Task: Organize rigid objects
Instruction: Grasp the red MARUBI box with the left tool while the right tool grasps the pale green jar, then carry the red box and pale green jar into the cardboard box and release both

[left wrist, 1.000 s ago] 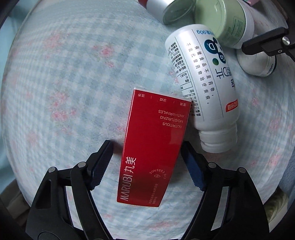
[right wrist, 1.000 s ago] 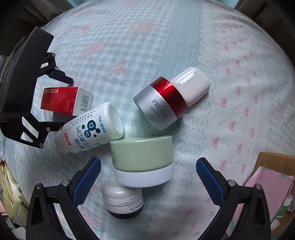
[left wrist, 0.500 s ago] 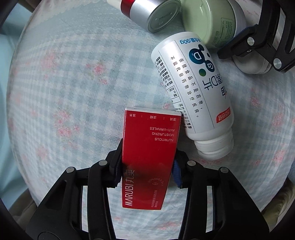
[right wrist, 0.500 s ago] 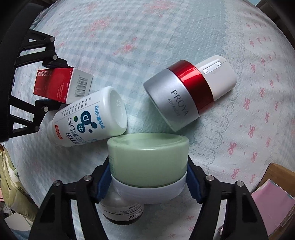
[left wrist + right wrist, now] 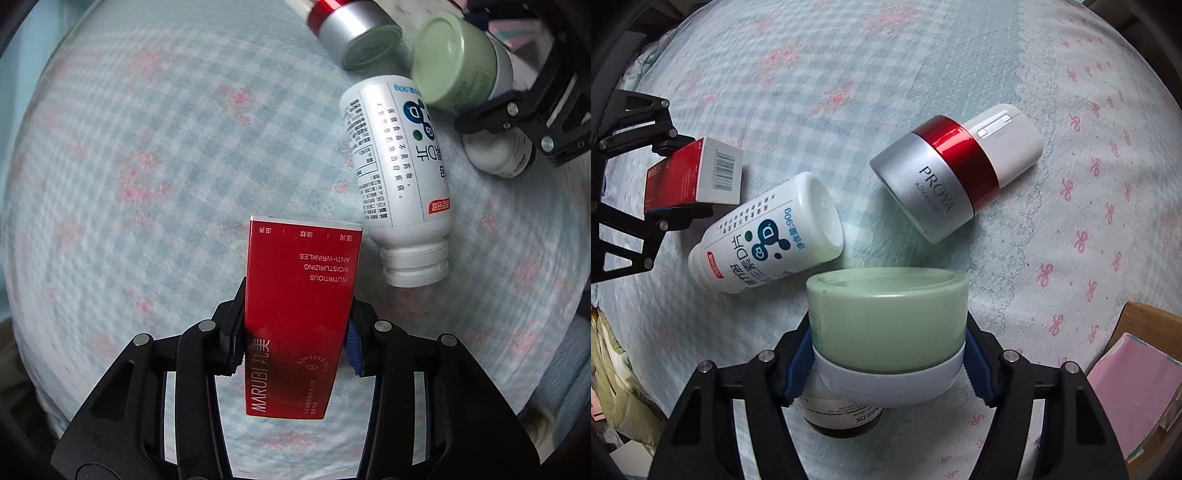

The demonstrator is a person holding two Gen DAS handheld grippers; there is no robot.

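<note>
Left tool [image 5: 295,339] clamps the flat red cardboard box [image 5: 301,314] by its long sides at lower centre; right tool [image 5: 888,363] squeezes the pale green jar [image 5: 886,317], likely for sorting.

We see a bed [image 5: 923,74] covered in a pale blue checked cloth with pink flowers. On it lie a white bottle [image 5: 768,236], a silver-and-red jar [image 5: 942,181] and a small jar [image 5: 846,417].
</note>
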